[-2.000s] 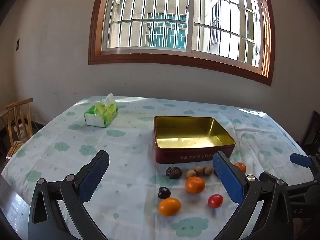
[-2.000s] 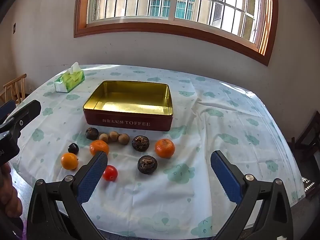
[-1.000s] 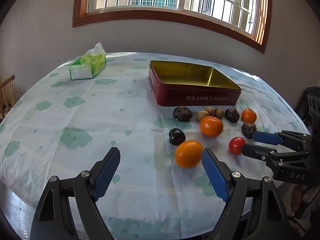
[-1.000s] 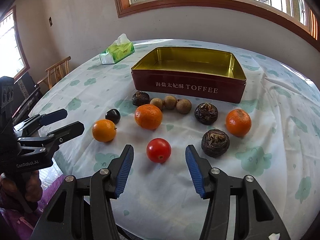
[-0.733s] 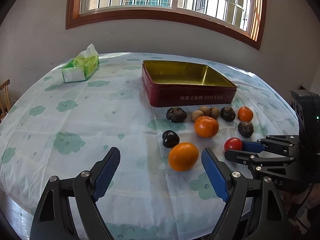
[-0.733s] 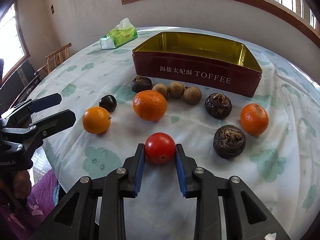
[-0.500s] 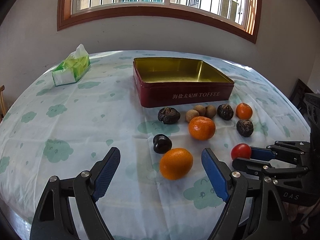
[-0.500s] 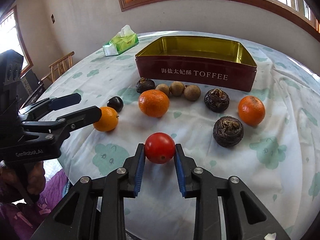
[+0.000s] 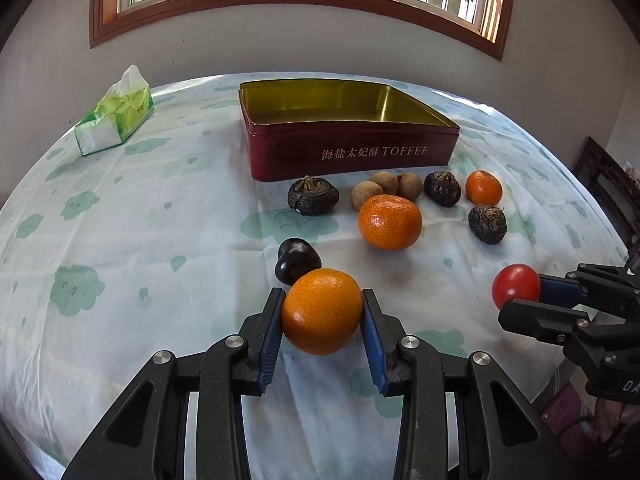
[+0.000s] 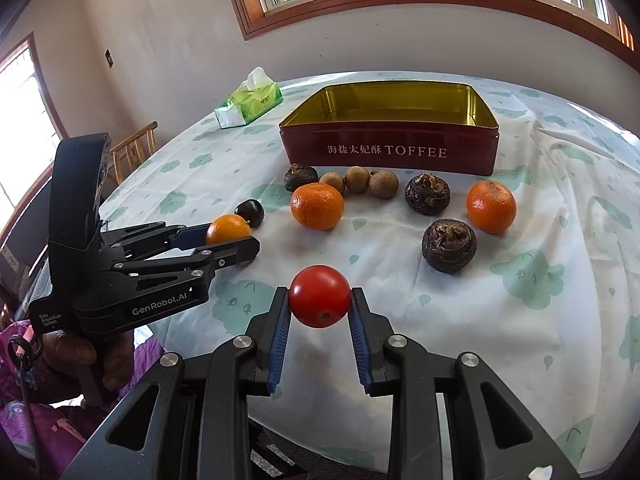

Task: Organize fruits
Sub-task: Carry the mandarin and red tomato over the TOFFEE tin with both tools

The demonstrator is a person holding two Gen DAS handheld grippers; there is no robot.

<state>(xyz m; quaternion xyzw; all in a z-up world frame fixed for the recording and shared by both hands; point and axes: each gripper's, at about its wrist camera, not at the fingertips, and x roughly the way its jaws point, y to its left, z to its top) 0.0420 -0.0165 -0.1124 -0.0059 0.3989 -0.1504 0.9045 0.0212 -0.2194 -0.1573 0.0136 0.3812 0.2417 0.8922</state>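
Left gripper [image 9: 322, 314], low centre of its view: jaws have just been closing and now clamp the smooth round orange fruit [image 9: 322, 310]. The pads sit near the widest part of the fruit and only their tips are on it. Risk: it rolls out forward on the lift.

Right gripper [image 10: 319, 300], low centre of its view: pinched tight on the small glossy red tomato [image 10: 319, 296]. Thin skin, so too much squeeze could split it. It's also a tip-only hold, and a fast swing could drop it.

Dark glossy plum-like fruit [image 9: 297, 262] sits just beyond the held orange, almost touching. A forward push could knock it rolling.

Mid-frame: ribbed mandarin [image 9: 390, 222], brown round fruits and dark wrinkled ones lie loose on the cloth-covered bench [image 9: 120, 240].

Upper centre: empty red toffee tin with gold inside [image 9: 348, 152]. Both grippers heading there together could collide, or a fruit could clip the rim.
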